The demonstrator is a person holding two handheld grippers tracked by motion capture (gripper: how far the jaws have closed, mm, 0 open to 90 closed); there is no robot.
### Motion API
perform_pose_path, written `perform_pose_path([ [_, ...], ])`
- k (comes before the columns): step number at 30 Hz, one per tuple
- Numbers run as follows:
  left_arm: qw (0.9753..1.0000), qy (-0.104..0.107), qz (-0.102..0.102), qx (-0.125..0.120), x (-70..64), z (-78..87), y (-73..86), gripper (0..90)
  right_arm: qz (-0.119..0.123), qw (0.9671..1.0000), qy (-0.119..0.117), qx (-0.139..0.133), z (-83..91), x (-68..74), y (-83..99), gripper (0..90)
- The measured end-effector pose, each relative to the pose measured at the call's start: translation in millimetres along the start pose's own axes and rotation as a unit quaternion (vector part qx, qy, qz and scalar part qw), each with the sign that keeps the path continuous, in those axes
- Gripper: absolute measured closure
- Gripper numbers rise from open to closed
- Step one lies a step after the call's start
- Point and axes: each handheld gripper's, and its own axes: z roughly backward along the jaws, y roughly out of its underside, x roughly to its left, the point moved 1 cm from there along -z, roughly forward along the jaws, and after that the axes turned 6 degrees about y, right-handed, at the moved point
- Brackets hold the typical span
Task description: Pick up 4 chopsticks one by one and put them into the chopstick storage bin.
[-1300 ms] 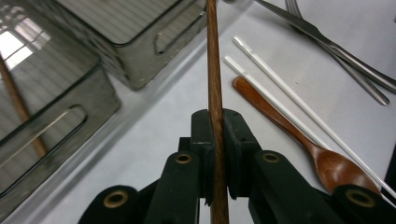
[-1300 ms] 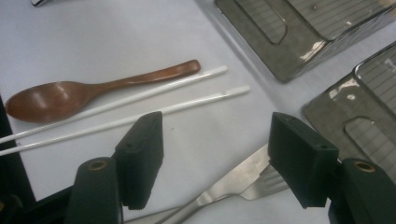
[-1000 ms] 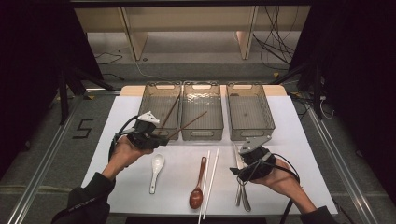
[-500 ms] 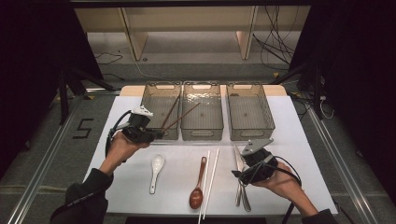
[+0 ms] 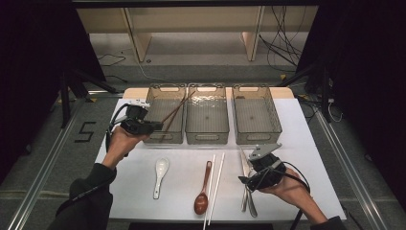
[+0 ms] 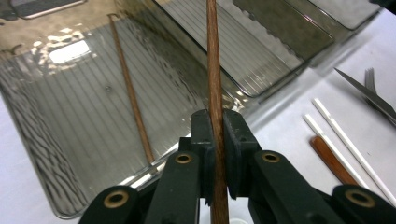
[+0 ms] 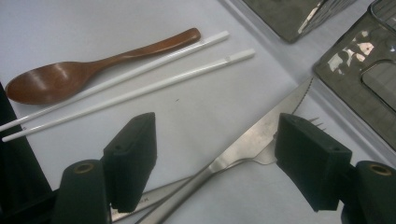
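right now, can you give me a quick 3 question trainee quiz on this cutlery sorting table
1. True or false: the left gripper is shut on a brown wooden chopstick.
2. Which clear plastic bin holds the other brown chopstick? A left bin B middle bin C right bin
3. Fill in: the open right gripper hovers over a steel knife and a steel ____.

Key: 1 true. 2 A. 3 fork.

Your left claw (image 5: pixel 152 126) sits at the left bin (image 5: pixel 165 115), holding a brown chopstick (image 5: pixel 174 111) that slants across it. Your right claw (image 5: pixel 245 179) hovers over the knife and fork (image 5: pixel 248 191) on the bench (image 5: pixel 316 158).
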Motion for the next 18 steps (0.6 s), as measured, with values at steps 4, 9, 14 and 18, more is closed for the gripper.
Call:
perform_pose_path([
  [4, 0.9998, -0.012, 0.013, -0.007, 8.4, -2.5, -3.4, 83.3, -0.001, 1.0000, 0.000, 0.000, 0.3, 0.6, 0.6, 29.8],
  [9, 0.9995, -0.022, 0.022, -0.010, 17.4, -3.2, -9.4, 83.4, 0.001, 1.0000, -0.001, -0.001, 0.8, 0.8, 1.2, 29.7],
  [14, 0.9985, -0.036, 0.040, -0.013, 28.3, -5.5, -15.3, 83.4, 0.001, 1.0000, 0.000, 0.000, 1.3, 1.4, 1.2, 29.8],
  [18, 0.9977, -0.044, 0.051, -0.011, 34.4, -10.3, -18.2, 83.3, 0.002, 1.0000, -0.002, 0.000, 1.3, 1.8, 1.3, 29.8],
])
